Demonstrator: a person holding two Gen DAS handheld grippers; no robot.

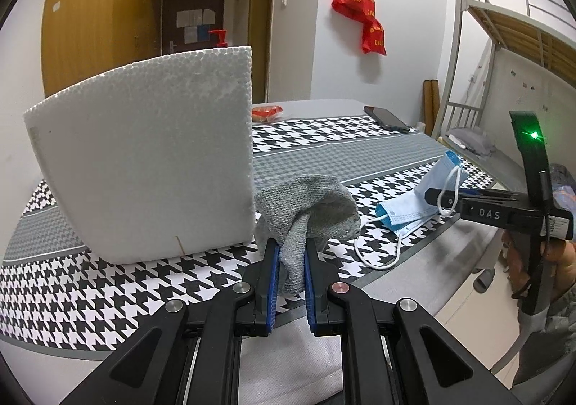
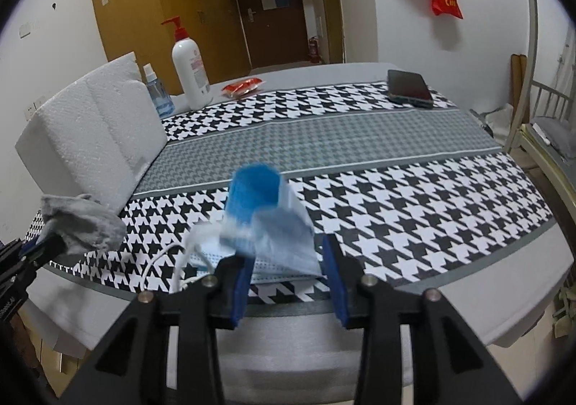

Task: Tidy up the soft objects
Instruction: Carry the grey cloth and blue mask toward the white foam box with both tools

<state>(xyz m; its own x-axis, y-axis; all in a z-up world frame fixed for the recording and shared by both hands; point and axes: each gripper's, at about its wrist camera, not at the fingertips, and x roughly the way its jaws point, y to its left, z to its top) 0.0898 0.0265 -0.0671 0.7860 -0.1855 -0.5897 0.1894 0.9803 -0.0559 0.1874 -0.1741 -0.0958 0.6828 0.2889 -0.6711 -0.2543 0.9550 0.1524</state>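
My left gripper [image 1: 291, 253] is shut on a grey knitted sock [image 1: 309, 210], held just above the houndstooth cloth beside a white foam box [image 1: 144, 167]. The sock also shows at the left of the right wrist view [image 2: 82, 221]. Blue face masks [image 1: 414, 210] lie near the table's front edge. My right gripper [image 2: 284, 261] is open, its blue pads on either side of the masks [image 2: 270, 225], one of which is lifted and curled. In the left wrist view, the right gripper's fingers [image 1: 442, 198] reach into the masks from the right.
The foam box [image 2: 90, 145] stands at the left. Behind it are a small spray bottle [image 2: 156, 91] and a white pump bottle [image 2: 189, 70]. A red packet [image 2: 241, 86] and a phone [image 2: 410, 88] lie at the back. A bunk bed [image 1: 504, 45] stands to the right.
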